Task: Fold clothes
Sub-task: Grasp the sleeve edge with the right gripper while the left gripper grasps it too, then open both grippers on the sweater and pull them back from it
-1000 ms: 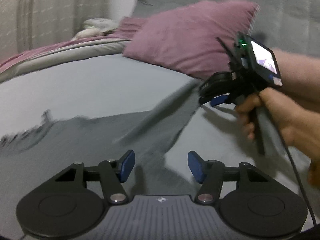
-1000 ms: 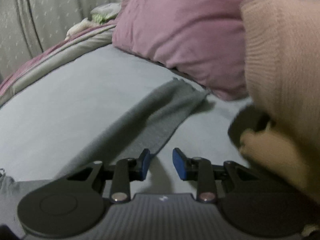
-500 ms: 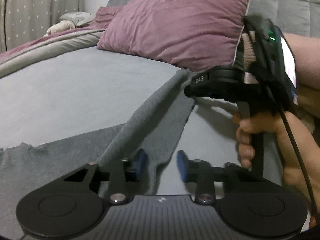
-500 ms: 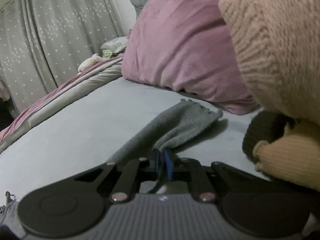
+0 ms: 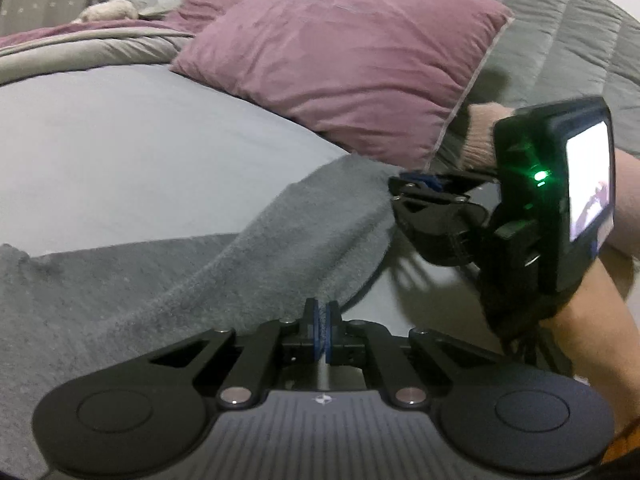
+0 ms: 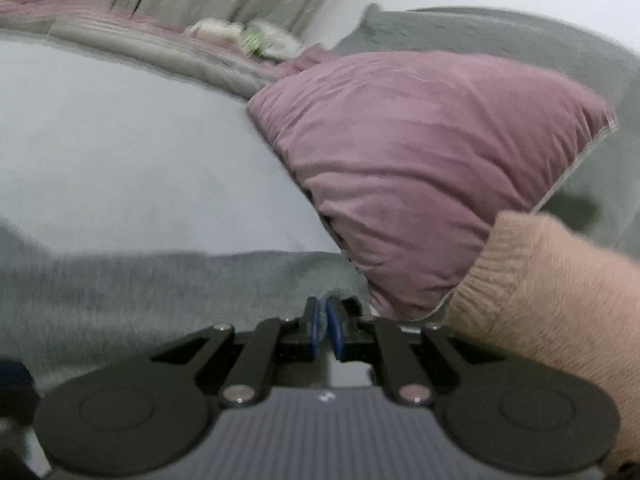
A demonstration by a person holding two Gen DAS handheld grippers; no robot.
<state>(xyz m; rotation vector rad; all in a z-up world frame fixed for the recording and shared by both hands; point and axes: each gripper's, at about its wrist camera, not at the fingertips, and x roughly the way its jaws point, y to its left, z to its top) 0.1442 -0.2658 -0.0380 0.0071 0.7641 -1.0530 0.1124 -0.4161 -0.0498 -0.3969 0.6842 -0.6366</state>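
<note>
Grey garment (image 5: 280, 240) lies on a pale sheet (image 5: 120, 140) beside a mauve pillow (image 5: 340, 60).

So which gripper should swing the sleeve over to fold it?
Probably the right gripper: it's pinching the grey sleeve at its very tip. The left gripper holds the sleeve's edge lower down.

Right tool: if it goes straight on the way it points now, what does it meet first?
Probably the pillow, just beyond the grey cloth the right tool grips; depth is unclear.
</note>
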